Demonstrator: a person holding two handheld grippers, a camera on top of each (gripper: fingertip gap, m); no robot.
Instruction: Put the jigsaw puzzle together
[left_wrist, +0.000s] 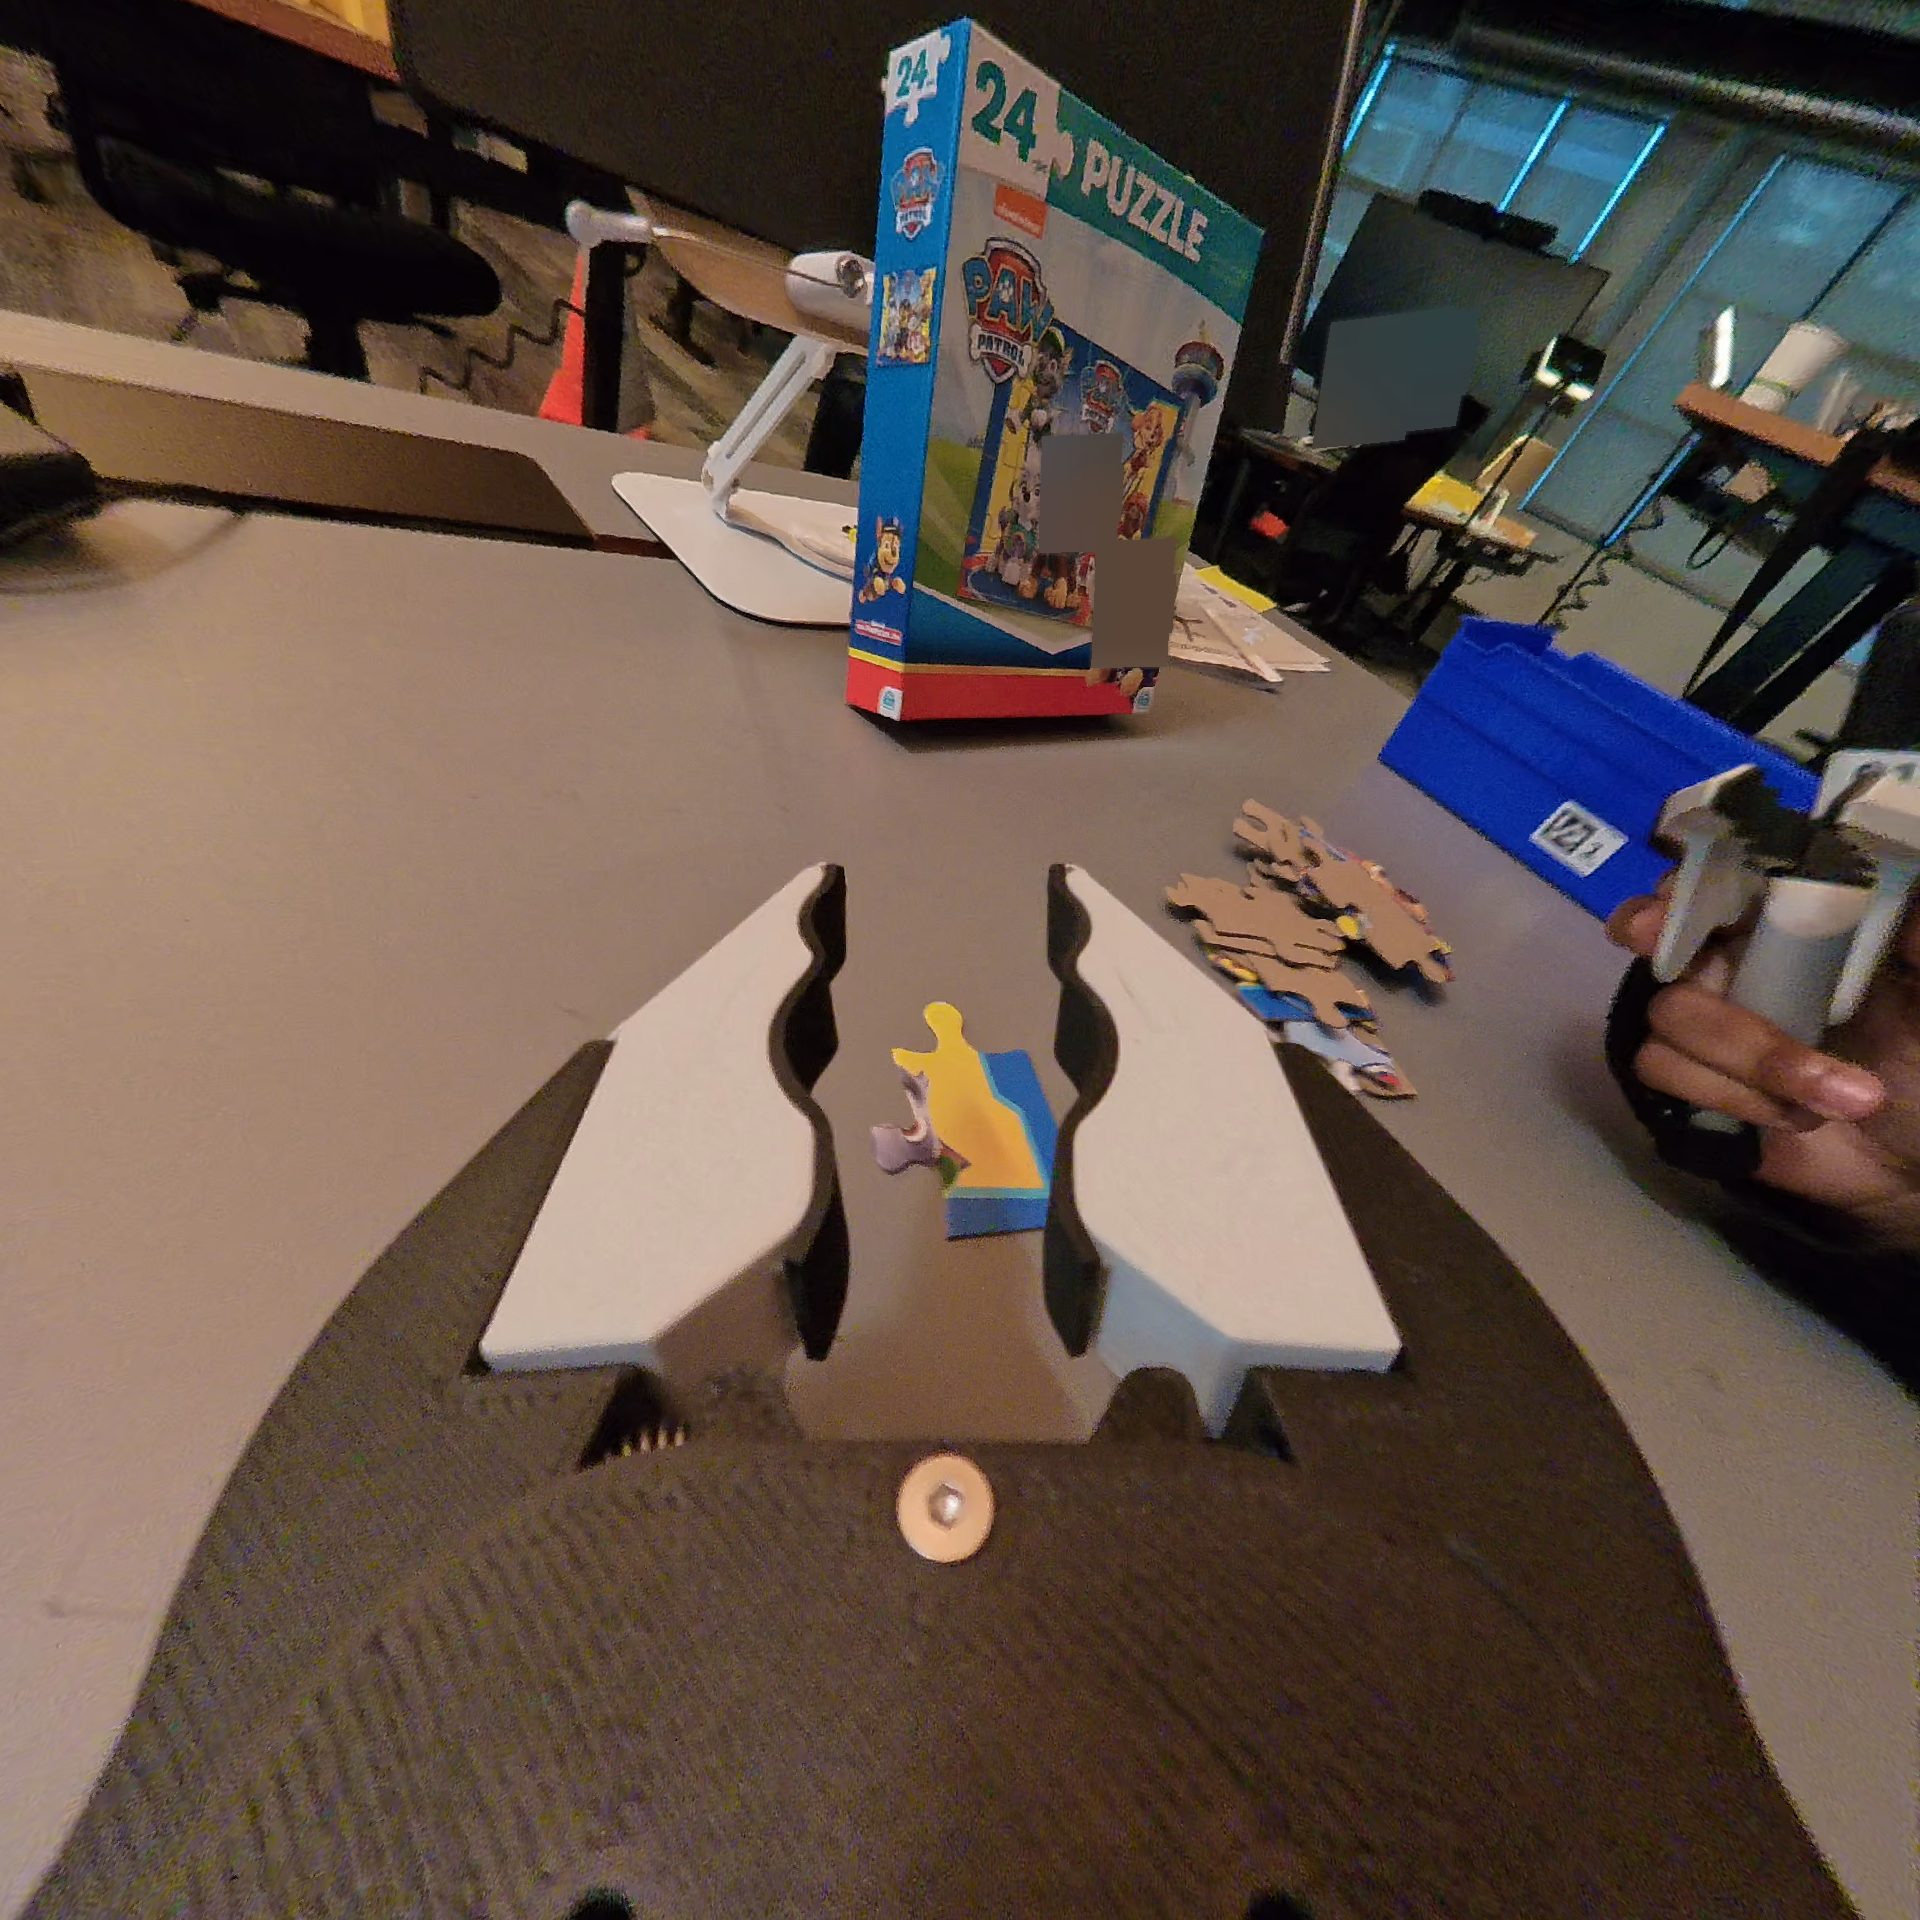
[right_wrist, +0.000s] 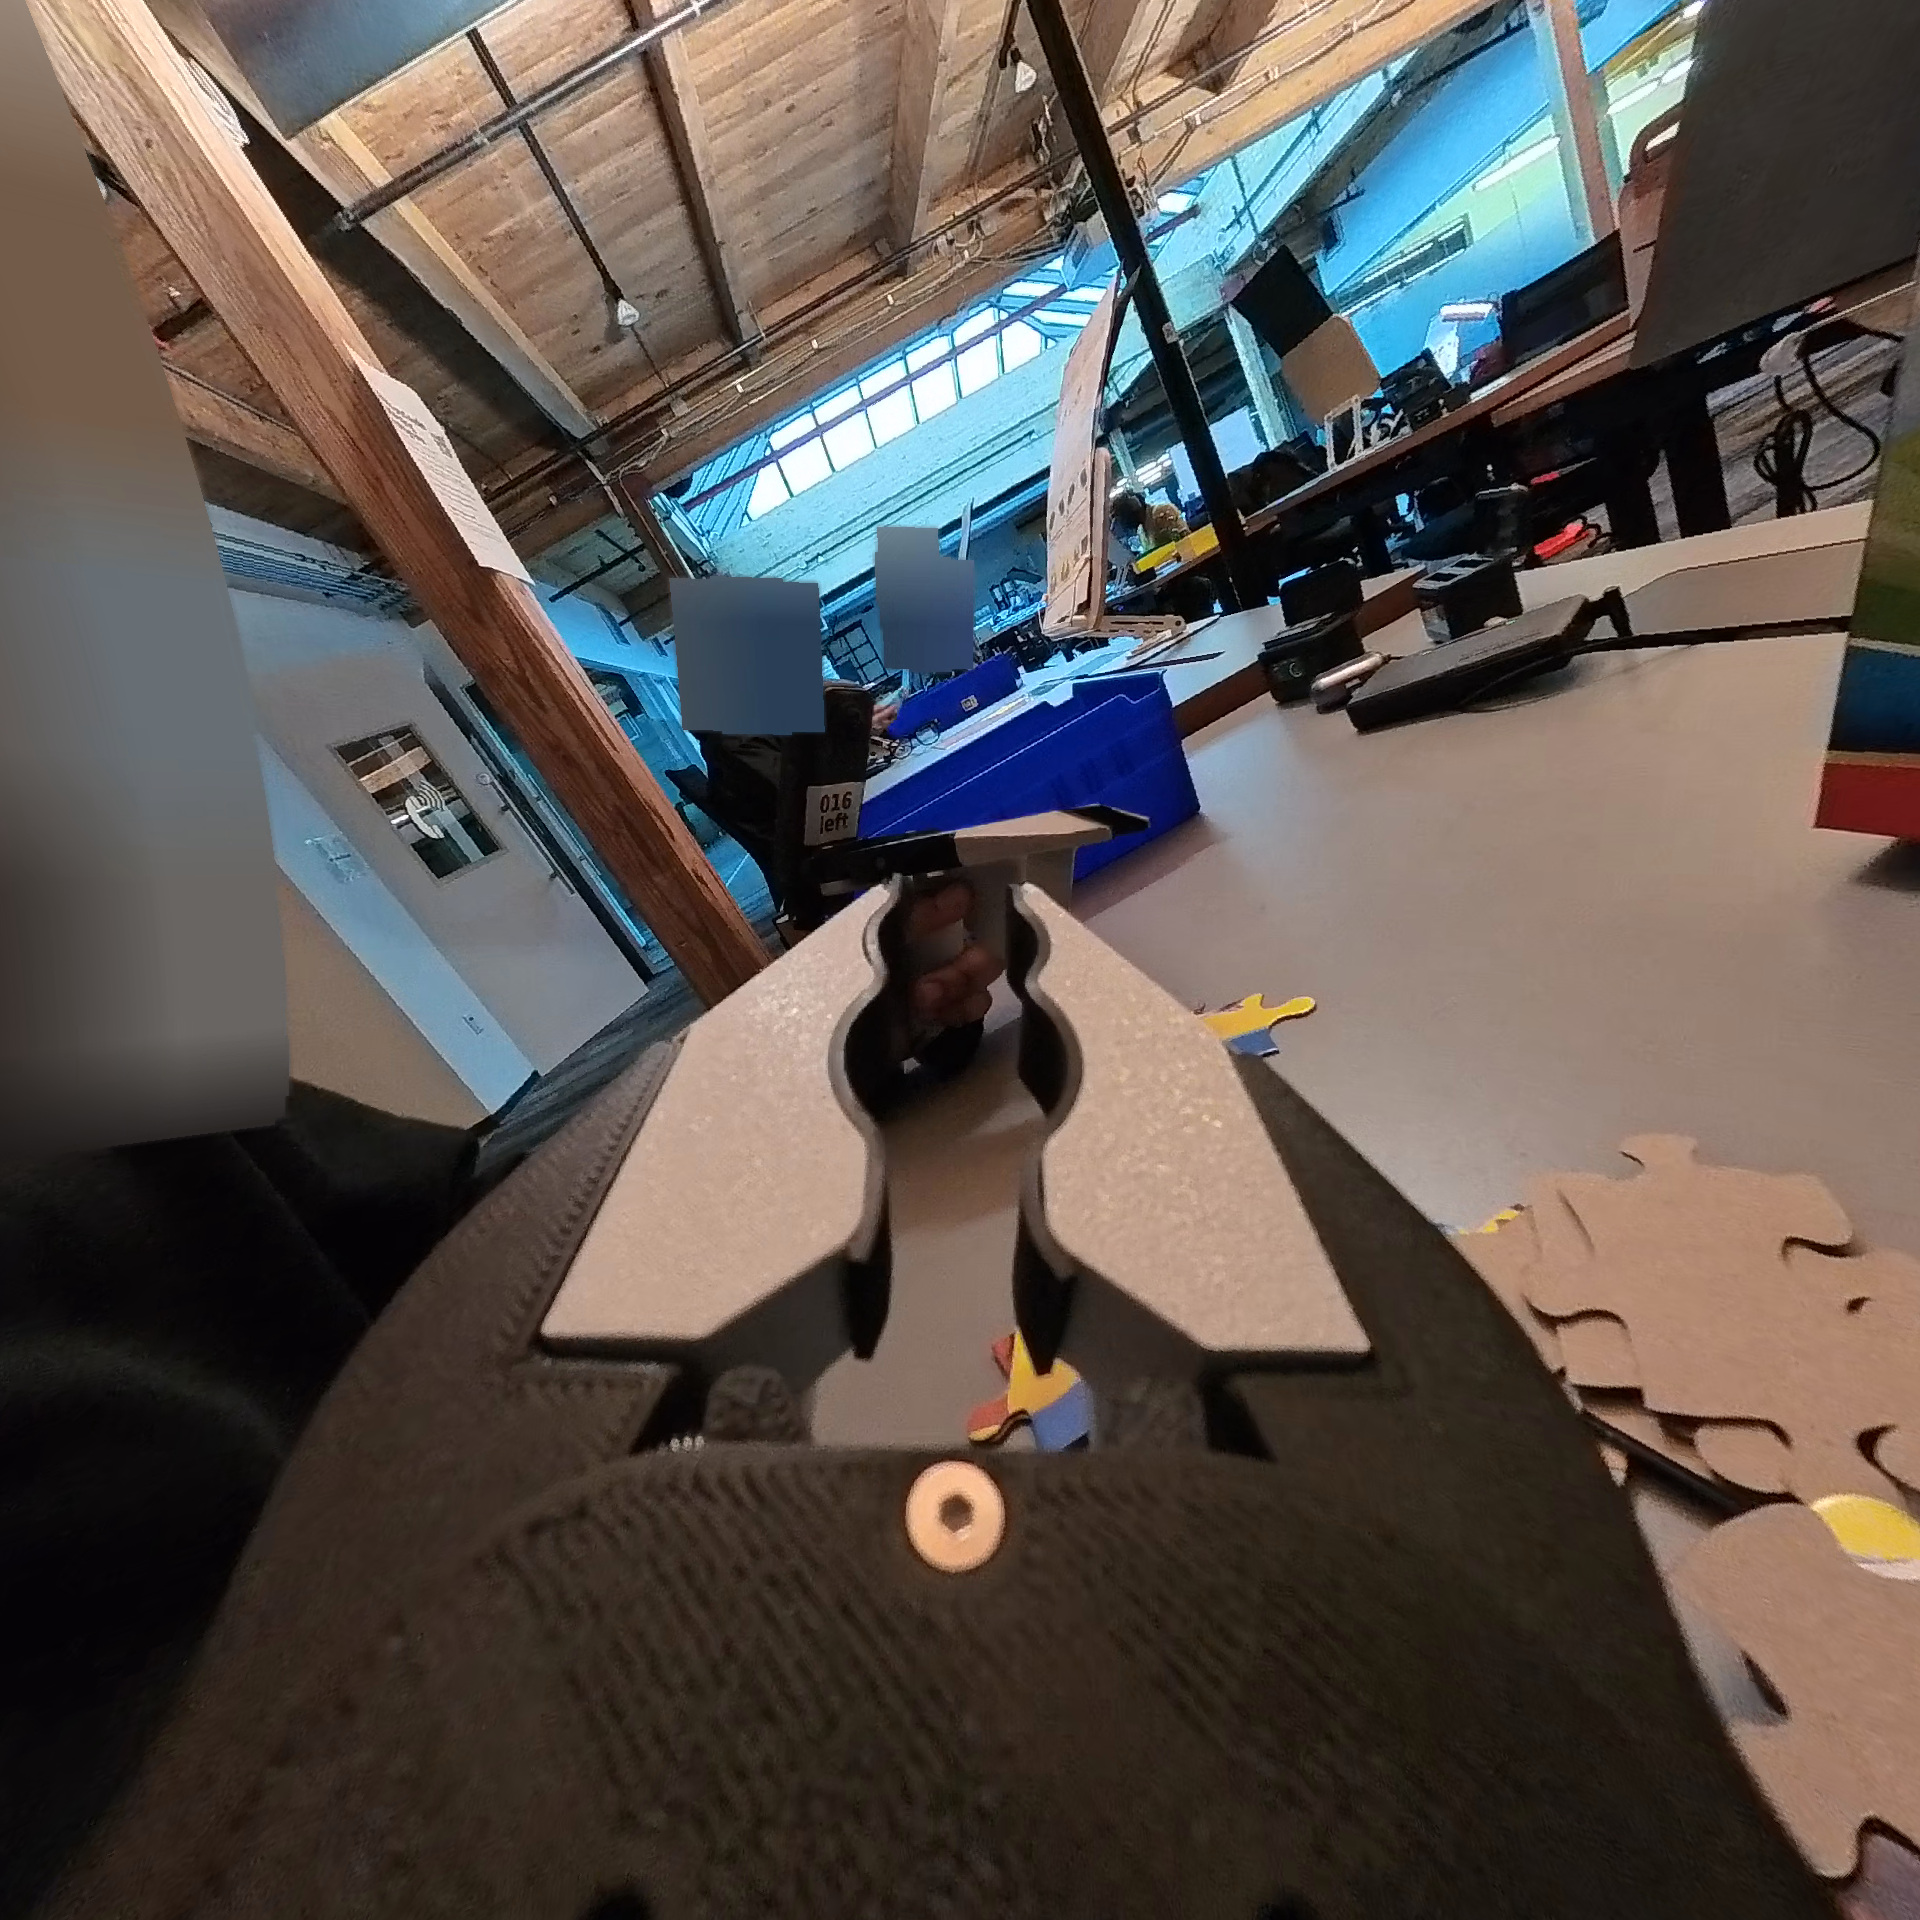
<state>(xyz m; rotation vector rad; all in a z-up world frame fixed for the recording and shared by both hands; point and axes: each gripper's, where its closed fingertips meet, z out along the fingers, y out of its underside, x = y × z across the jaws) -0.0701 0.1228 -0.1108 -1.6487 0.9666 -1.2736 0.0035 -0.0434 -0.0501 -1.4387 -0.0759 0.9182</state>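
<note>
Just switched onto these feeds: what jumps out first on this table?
The tall, brightly coloured puzzle box stands upright at the far middle of the grey table. Nearer, one yellow-and-blue puzzle piece lies picture-up on the table between the open left gripper's fingers, ungrasped. To its right lies a heap of mostly face-down pieces, with a blue bin beyond.

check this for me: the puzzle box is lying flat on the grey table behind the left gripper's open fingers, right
Not quite. The puzzle box is standing upright on the grey table, not lying flat, as the left wrist view shows. It does stand behind the left gripper, whose fingers are open.
</note>
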